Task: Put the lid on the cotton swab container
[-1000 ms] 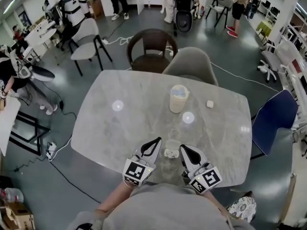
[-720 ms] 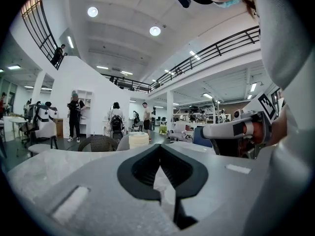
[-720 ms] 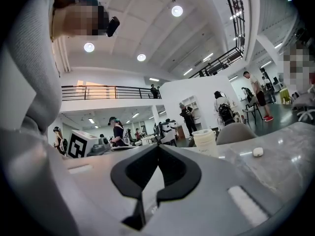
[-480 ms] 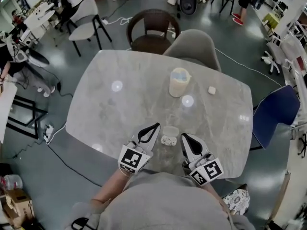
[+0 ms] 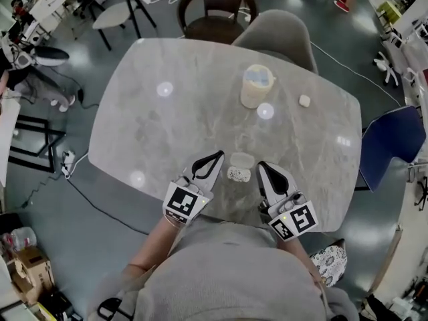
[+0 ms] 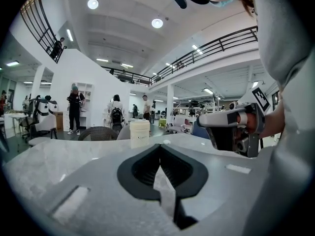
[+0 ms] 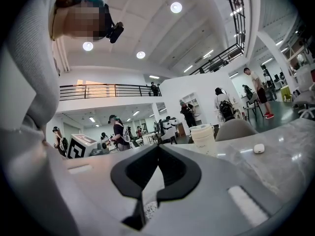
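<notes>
A small cotton swab container (image 5: 239, 174) with white swab ends showing stands near the front edge of the marble table (image 5: 154, 126). A clear lid (image 5: 241, 159) lies just behind it, touching or nearly so. My left gripper (image 5: 218, 157) is shut and empty, its tips just left of the lid. My right gripper (image 5: 262, 168) is also shut and empty, close to the container's right side. In the left gripper view, the left gripper (image 6: 160, 147) points across the table, with the right gripper (image 6: 231, 127) at its right. In the right gripper view, the container (image 7: 146, 208) shows low through the gap below the right gripper (image 7: 158, 147).
A tall cream tub with a lid (image 5: 257, 85) stands at the table's far side, and a small white object (image 5: 304, 100) lies to its right. Chairs (image 5: 277, 35) ring the far edge and a blue chair (image 5: 391, 146) stands at the right. People stand far off.
The head view has tilted, so the table now sits higher in the picture. Both grippers stay shut on either side of the container, which has not moved.
</notes>
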